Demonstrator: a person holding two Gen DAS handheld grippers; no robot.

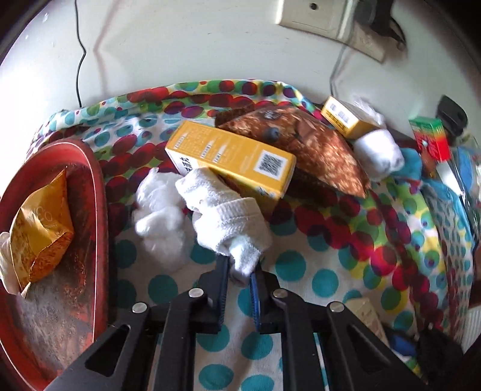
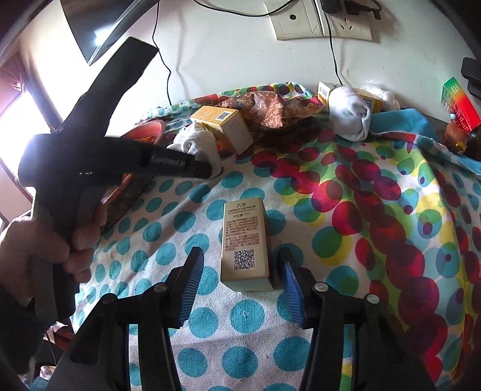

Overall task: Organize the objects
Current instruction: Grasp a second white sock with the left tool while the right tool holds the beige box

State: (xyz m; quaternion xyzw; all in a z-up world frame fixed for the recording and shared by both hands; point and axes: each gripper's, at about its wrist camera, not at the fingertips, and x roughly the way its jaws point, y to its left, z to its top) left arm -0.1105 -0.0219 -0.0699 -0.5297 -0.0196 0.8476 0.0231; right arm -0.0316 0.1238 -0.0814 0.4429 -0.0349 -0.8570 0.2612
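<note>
My left gripper [image 1: 240, 266] is shut on the toe end of a white sock [image 1: 224, 212] that lies against a yellow box [image 1: 231, 158]. The same gripper [image 2: 210, 173] shows in the right wrist view, held in a hand [image 2: 45, 249], its tip at the white sock [image 2: 200, 143]. My right gripper [image 2: 237, 264] stands open around a beige box [image 2: 245, 246] that lies flat on the spotted cloth [image 2: 345, 210]; the right pad is close to the box's side, the left pad stands apart. A second rolled white sock [image 2: 350, 115] rests at the back.
A red tray [image 1: 63, 240] at the left holds a gold packet [image 1: 39, 228]. White fluff [image 1: 159, 216] lies beside the sock. A brown foil bag [image 1: 312, 144], another yellow box [image 1: 345, 117] and a red-green carton [image 1: 431, 138] crowd the back. Wall sockets [image 2: 321, 21] and cables hang behind.
</note>
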